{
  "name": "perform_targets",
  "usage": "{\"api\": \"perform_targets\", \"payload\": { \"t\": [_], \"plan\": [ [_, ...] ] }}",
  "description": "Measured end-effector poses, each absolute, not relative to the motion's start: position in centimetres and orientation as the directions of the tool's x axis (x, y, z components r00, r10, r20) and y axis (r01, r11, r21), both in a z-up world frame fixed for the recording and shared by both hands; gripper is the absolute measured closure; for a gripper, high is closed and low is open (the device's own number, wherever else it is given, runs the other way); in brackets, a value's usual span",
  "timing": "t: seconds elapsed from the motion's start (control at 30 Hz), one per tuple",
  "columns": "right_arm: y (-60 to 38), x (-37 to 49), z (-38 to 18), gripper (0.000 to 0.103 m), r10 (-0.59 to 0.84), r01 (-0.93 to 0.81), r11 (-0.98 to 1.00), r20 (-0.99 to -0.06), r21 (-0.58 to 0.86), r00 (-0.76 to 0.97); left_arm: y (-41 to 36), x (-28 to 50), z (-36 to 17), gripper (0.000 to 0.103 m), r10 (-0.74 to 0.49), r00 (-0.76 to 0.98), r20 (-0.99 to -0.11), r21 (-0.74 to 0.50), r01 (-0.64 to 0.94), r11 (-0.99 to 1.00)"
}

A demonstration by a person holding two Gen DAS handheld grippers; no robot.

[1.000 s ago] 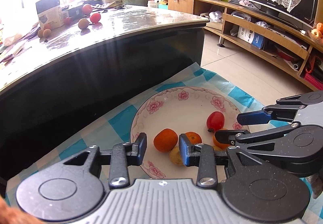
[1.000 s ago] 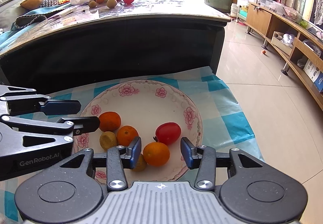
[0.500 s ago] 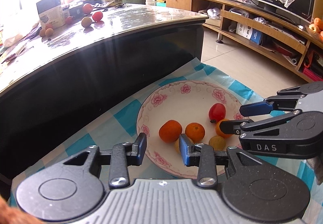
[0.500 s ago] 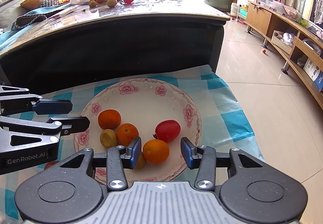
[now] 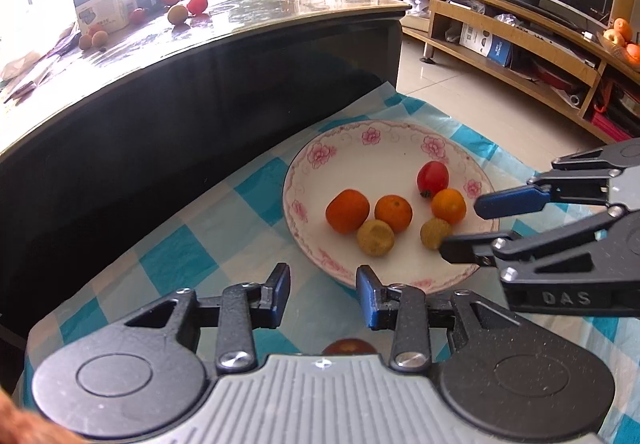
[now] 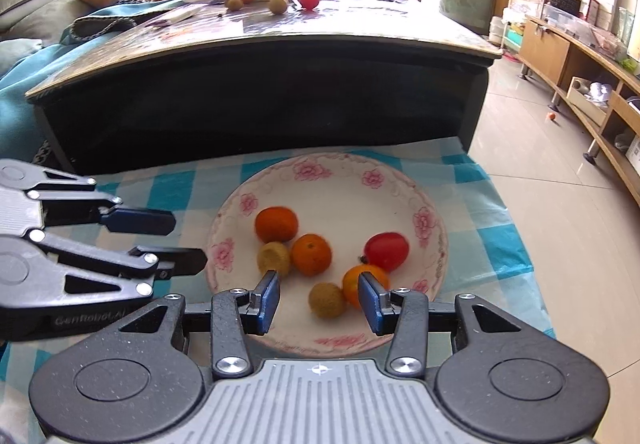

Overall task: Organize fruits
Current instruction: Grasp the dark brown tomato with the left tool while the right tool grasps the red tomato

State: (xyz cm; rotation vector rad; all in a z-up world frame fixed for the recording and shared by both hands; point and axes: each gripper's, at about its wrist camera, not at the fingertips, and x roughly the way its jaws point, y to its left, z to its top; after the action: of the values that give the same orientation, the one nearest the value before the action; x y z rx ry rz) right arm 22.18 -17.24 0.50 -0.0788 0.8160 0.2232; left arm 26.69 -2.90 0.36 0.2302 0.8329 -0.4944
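Left wrist: left gripper [image 5: 323, 296] withdrawn off plate [image 5: 298, 180] | fingers opening, empty | right gripper [image 6: 319, 298] narrow, empty

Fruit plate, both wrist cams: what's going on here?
A person holds two grippers over a flowered plate on a blue-checked cloth. The plate carries three oranges, a red tomato and two yellowish-brown fruits. The right gripper is open over the plate's near edge and grips nothing. The left gripper sits over the cloth beside the plate, its fingers opening with nothing between them; a reddish fruit lies just below it. More fruit sits on the dark table behind.
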Motion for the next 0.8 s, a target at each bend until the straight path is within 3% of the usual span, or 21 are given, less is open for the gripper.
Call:
{"api": "perform_targets", "payload": {
  "t": [0.4, 0.8],
  "plan": [
    [-13.3, 19.0, -0.9, 0.065, 0.319, -0.403, 0.91, -0.781, 0.095, 0.536, -0.6, 26.4, 0.1, 0.053, -0.336, 0.532, -0.777, -0.036, 0.495, 0.868],
    [-10.0, 19.8, -3.4, 0.064, 0.343, -0.45, 0.885, -0.817, 0.116, 0.464, 0.9, 26.2, -0.3, 0.053, -0.338, 0.517, -0.787, -0.051, 0.492, 0.869]
  ]
}}
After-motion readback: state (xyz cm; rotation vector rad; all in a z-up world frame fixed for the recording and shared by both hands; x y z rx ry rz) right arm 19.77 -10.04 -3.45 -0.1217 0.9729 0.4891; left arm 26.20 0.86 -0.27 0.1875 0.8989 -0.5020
